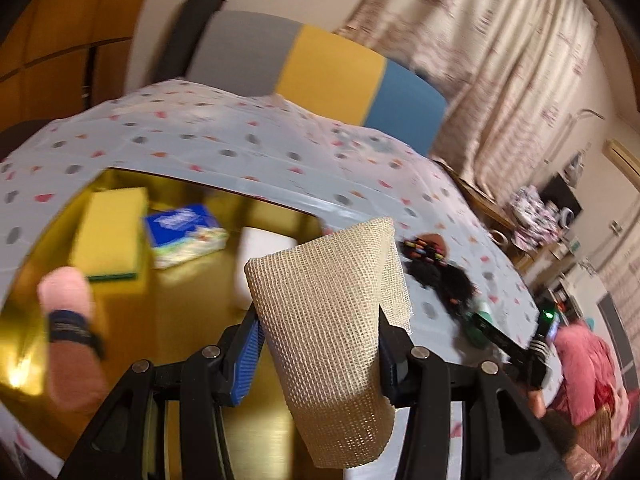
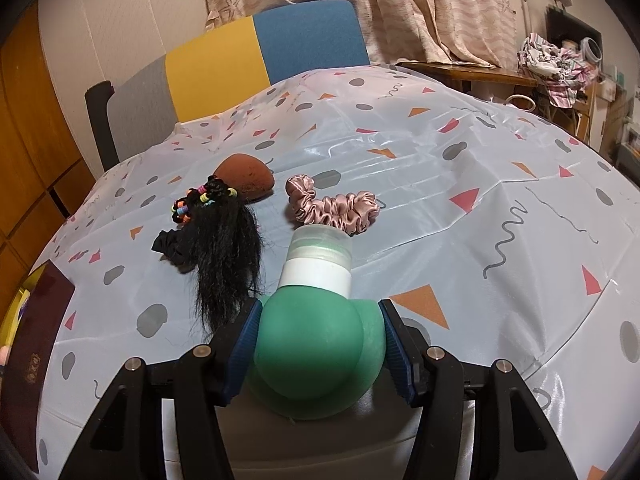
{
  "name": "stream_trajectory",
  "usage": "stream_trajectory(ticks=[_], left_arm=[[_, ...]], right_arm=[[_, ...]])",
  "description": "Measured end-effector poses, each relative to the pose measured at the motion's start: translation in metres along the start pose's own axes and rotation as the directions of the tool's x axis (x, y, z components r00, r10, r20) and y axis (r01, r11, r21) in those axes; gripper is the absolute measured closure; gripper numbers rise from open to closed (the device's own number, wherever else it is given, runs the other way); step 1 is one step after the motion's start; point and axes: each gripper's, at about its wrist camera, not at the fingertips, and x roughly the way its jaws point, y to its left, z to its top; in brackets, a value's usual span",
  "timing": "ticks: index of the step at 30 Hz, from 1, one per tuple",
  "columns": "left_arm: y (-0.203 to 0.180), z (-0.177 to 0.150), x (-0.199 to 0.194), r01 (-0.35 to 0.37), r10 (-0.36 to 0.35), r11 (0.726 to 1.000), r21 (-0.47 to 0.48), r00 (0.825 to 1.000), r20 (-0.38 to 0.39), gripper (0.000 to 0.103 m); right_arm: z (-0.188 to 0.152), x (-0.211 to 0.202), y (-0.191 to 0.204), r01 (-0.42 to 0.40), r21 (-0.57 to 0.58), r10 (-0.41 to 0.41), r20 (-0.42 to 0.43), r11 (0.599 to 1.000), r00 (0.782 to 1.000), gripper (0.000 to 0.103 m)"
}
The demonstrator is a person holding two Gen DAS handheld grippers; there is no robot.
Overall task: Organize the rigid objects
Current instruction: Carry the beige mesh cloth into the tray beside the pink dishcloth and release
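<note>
My left gripper (image 1: pixel 316 344) is shut on a beige mesh bandage roll (image 1: pixel 332 320) and holds it above a gold-lined box (image 1: pixel 192 300). In the box lie a yellow sponge (image 1: pixel 110 236), a blue tissue pack (image 1: pixel 184 236), a white block (image 1: pixel 260 252) and a pink item with a dark band (image 1: pixel 66 308). My right gripper (image 2: pixel 318 344) is shut on a green squeeze bottle (image 2: pixel 316 344) with a white collar and clear cap, over the patterned tablecloth (image 2: pixel 440 208). The right gripper also shows in the left wrist view (image 1: pixel 504 344).
On the cloth lie a black hair piece with coloured bands (image 2: pixel 224 248), a brown makeup sponge (image 2: pixel 248 176) and a pink satin scrunchie (image 2: pixel 332 208). A dark red box lid (image 2: pixel 36 352) is at the left edge. A grey, yellow and blue chair (image 2: pixel 248 56) stands behind the table.
</note>
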Motion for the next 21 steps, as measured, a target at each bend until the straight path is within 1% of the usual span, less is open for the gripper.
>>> stream_trajectory(ticks=[4, 7, 9, 11, 12, 13, 14, 15, 16, 17, 20, 21], left_arm=[[0.034, 0.001, -0.001, -0.064, 0.064, 0.997, -0.053, 0.998, -0.011, 0.054], [0.059, 0.001, 0.005, -0.129, 0.126, 0.988, -0.086, 0.991, -0.041, 0.053], [0.07, 0.001, 0.01, -0.156, 0.151, 0.983, -0.102, 0.987, -0.058, 0.052], [0.081, 0.0, 0.015, -0.188, 0.179, 0.976, -0.112, 0.98, -0.085, 0.048], [0.084, 0.0, 0.018, -0.201, 0.191, 0.973, -0.114, 0.977, -0.096, 0.04], [0.087, 0.001, 0.021, -0.219, 0.207, 0.969, -0.112, 0.972, -0.109, 0.034], [0.089, 0.001, 0.023, -0.242, 0.229, 0.964, -0.108, 0.966, -0.118, 0.03], [0.09, 0.001, 0.023, -0.274, 0.261, 0.956, -0.103, 0.958, -0.119, 0.024], [0.09, 0.001, 0.023, -0.295, 0.284, 0.951, -0.096, 0.952, -0.113, 0.02], [0.09, 0.0, 0.022, -0.304, 0.294, 0.949, -0.09, 0.95, -0.107, 0.02], [0.089, -0.002, 0.018, -0.291, 0.283, 0.953, -0.088, 0.954, -0.099, 0.02], [0.089, -0.002, 0.018, -0.294, 0.286, 0.952, -0.083, 0.953, -0.101, 0.02]], right_arm=[[0.0, 0.002, 0.006, 0.012, -0.028, -0.012, -0.008, 1.0, 1.0, 0.044], [0.0, 0.003, 0.009, 0.022, -0.047, -0.022, -0.013, 0.999, 1.0, 0.044], [-0.001, 0.003, 0.011, 0.029, -0.055, -0.03, -0.016, 0.998, 0.999, 0.044], [-0.001, 0.004, 0.012, 0.036, -0.061, -0.037, -0.017, 0.997, 0.999, 0.045], [-0.001, 0.004, 0.012, 0.038, -0.063, -0.039, -0.017, 0.997, 0.999, 0.045], [-0.001, 0.004, 0.012, 0.04, -0.065, -0.042, -0.018, 0.997, 0.999, 0.045], [-0.001, 0.004, 0.013, 0.043, -0.068, -0.044, -0.019, 0.997, 0.999, 0.045], [-0.001, 0.004, 0.013, 0.046, -0.071, -0.048, -0.021, 0.996, 0.999, 0.045], [-0.001, 0.005, 0.014, 0.048, -0.072, -0.05, -0.021, 0.996, 0.999, 0.045], [-0.001, 0.005, 0.014, 0.05, -0.074, -0.052, -0.021, 0.996, 0.998, 0.045], [-0.001, 0.005, 0.015, 0.053, -0.079, -0.055, -0.023, 0.995, 0.998, 0.045], [-0.001, 0.005, 0.015, 0.054, -0.08, -0.056, -0.023, 0.995, 0.998, 0.045]])
